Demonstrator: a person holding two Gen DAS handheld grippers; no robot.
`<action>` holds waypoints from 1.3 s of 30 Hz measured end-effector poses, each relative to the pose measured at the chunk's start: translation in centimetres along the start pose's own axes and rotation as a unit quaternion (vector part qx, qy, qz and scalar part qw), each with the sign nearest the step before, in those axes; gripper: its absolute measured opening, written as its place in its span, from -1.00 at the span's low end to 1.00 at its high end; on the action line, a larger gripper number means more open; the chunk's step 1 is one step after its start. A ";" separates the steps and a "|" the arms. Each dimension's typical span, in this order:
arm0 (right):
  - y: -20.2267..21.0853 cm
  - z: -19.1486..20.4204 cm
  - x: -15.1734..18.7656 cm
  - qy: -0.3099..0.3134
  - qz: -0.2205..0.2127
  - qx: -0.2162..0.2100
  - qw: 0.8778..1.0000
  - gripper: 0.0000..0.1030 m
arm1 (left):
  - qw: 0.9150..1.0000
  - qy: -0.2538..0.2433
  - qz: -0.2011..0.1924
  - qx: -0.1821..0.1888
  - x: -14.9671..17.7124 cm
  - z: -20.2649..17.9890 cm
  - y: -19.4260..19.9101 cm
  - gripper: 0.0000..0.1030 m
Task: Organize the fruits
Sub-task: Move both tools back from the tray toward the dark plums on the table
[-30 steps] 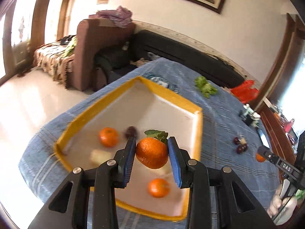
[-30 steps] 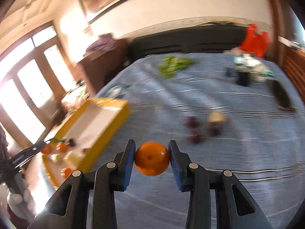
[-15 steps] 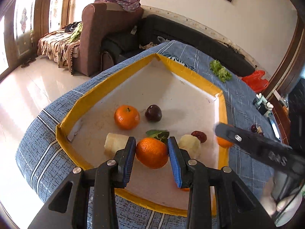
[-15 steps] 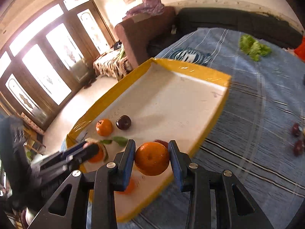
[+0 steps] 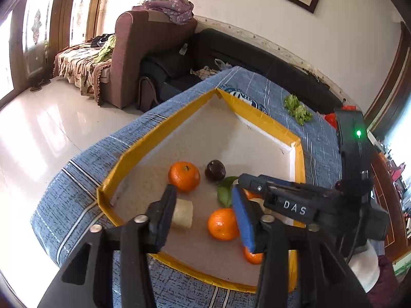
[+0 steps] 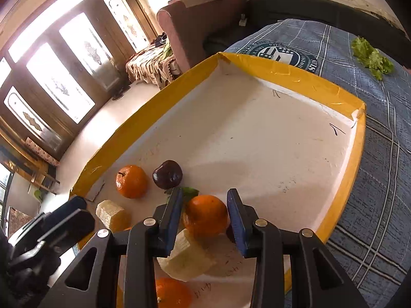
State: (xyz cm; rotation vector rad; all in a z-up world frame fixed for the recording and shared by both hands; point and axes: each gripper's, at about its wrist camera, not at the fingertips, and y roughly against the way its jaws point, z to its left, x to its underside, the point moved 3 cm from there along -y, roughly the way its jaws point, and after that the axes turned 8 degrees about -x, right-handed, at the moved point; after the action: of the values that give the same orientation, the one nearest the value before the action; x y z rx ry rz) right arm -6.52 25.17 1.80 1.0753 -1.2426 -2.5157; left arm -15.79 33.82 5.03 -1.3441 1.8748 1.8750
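Your left hand-held gripper (image 5: 203, 217) has just been opening, its orange (image 5: 222, 223) released onto the tray (image 5: 143, 146) floor. Your right hand-held gripper (image 6: 204, 217) has swung over the tray, clenched on its orange (image 6: 205, 215).

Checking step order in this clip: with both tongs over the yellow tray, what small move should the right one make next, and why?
Probably open the right tongs: their orange sits low over the yellow tray, while the left tongs have just been opening beside their orange.
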 end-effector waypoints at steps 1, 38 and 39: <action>0.2 0.1 0.0 0.001 -0.002 0.000 1.000 -0.21 | 1.000 0.002 -0.001 -0.001 0.0 0.1 0.1 -0.03; 22.9 -8.1 10.9 -0.140 -0.244 0.031 0.959 0.05 | 0.983 -0.114 -0.139 -0.028 -1.4 -10.8 13.6 0.65; 23.8 -8.3 11.3 -0.150 -0.259 0.022 0.954 0.14 | 0.982 -0.114 -0.146 -0.026 -1.8 -11.0 14.2 0.65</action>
State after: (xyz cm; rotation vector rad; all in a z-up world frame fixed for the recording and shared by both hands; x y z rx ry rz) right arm -13.65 -0.23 9.87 1.1901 -1.2118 -3.1582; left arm -19.25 22.35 18.49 -1.2749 1.4423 1.8463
